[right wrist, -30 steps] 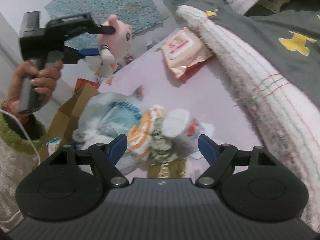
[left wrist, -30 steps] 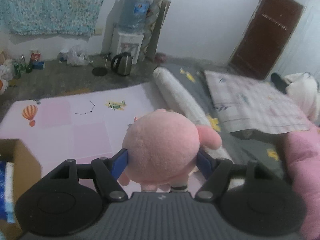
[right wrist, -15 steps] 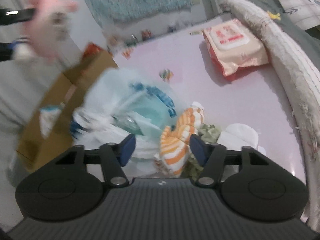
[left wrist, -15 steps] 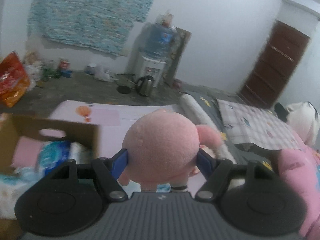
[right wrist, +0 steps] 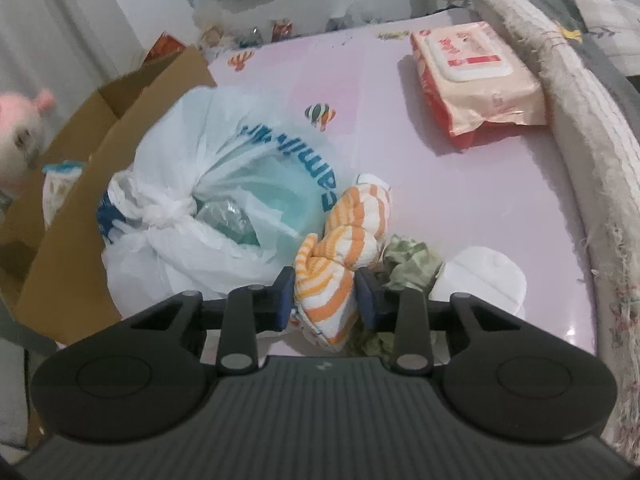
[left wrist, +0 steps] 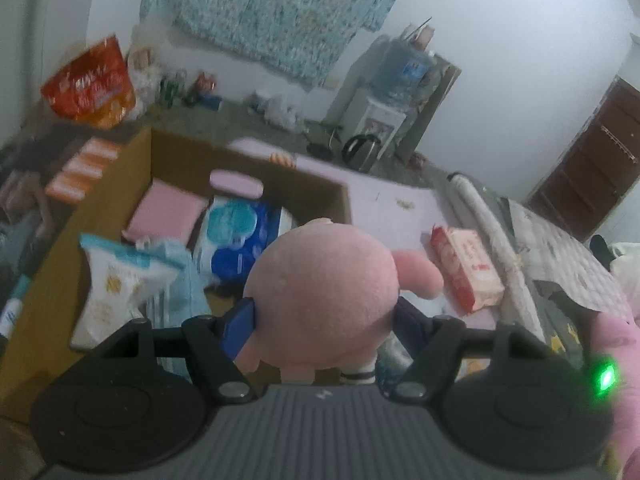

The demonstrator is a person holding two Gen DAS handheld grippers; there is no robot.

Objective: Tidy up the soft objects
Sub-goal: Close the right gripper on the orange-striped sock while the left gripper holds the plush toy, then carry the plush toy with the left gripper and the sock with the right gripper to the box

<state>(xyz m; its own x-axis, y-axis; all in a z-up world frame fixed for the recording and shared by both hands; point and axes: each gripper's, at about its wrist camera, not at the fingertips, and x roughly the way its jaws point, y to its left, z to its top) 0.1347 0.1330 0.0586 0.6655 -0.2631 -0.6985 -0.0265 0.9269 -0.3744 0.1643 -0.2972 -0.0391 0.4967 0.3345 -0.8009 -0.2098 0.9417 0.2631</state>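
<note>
While the pink plush toy (left wrist: 324,300) fills the centre of the left wrist view, its face is hidden; the left gripper (left wrist: 324,320) has its jaws pressed against the toy's sides, above the open cardboard box (left wrist: 120,184) at left. The box's contents are blurred, their print unreadable. Low in the right wrist view, the right gripper (right wrist: 325,298) pinches an orange-striped sock (right wrist: 332,272), jaws nearly together. The knotted plastic bag (right wrist: 208,200) beside it shows partial blue letters, seemingly "Family". The wipes pack (right wrist: 476,76) at upper right carries illegible red writing.
</note>
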